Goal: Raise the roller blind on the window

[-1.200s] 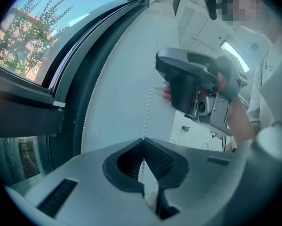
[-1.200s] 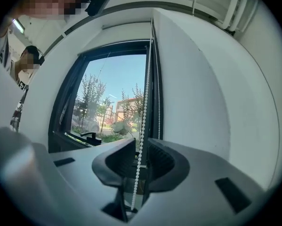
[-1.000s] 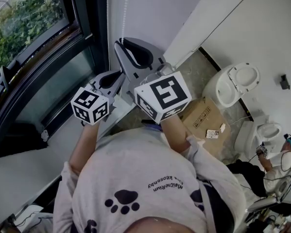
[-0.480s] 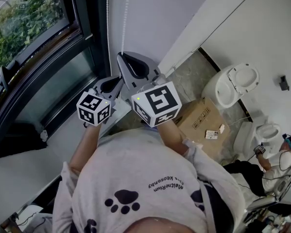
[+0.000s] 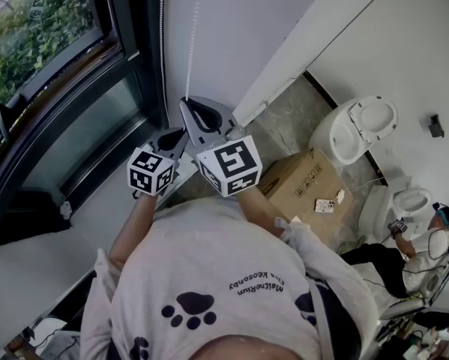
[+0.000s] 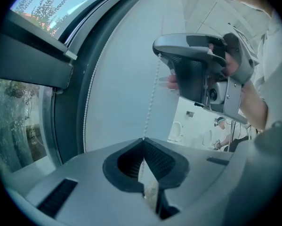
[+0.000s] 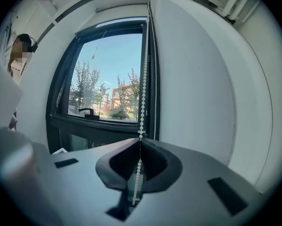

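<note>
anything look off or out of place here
The bead chain hangs straight. Odd part: a toilet and a second toilet stand loose on the floor beside a cardboard box, apparently not installed.

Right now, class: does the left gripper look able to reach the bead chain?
Yes, it seems so: the left gripper is shut on the bead chain, below the right gripper, which grips the same strand.

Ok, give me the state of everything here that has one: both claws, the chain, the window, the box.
Left claw: shut on the bead chain.
Right claw: shut on the same strand, higher up.
Bead chain: hanging straight, gripped by both claws.
Window: glass uncovered.
Cardboard box: closed.
</note>
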`<state>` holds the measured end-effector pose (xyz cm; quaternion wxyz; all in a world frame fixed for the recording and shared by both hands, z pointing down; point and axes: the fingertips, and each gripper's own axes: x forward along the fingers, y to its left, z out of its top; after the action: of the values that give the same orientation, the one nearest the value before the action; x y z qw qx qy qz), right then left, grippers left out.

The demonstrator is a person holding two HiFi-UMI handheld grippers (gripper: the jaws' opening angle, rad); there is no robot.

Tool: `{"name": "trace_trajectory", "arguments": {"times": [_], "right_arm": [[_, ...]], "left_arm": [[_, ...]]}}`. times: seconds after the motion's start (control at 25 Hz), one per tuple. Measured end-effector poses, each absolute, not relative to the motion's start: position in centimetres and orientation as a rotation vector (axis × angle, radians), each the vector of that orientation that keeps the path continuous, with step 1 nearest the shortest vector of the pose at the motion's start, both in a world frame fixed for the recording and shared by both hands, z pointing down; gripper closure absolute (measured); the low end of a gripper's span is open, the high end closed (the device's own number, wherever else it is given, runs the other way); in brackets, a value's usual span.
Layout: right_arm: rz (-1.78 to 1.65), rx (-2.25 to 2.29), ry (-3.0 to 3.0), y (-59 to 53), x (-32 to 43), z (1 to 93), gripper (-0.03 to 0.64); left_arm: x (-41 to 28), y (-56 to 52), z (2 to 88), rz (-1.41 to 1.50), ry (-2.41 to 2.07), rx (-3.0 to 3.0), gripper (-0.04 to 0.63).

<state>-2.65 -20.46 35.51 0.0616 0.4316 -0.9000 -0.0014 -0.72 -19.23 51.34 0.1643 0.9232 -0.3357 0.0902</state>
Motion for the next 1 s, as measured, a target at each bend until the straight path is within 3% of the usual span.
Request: {"name": "trace_trajectory", "arguments": {"times": [0.68,1.0], "right_arm": [[0.130,1.237,-2.625,-19.8,-3.5,44.4,0.607],[0.103,1.259,-2.649,-19.7,-3.7,44.1,0.607]], "left_arm": [[-2.2,-17.6,60.1,0.466,-0.958,2.508,0.584],[-2.7,-17.1,59.7,0.367,-1.034,2.559,0.583]]}}
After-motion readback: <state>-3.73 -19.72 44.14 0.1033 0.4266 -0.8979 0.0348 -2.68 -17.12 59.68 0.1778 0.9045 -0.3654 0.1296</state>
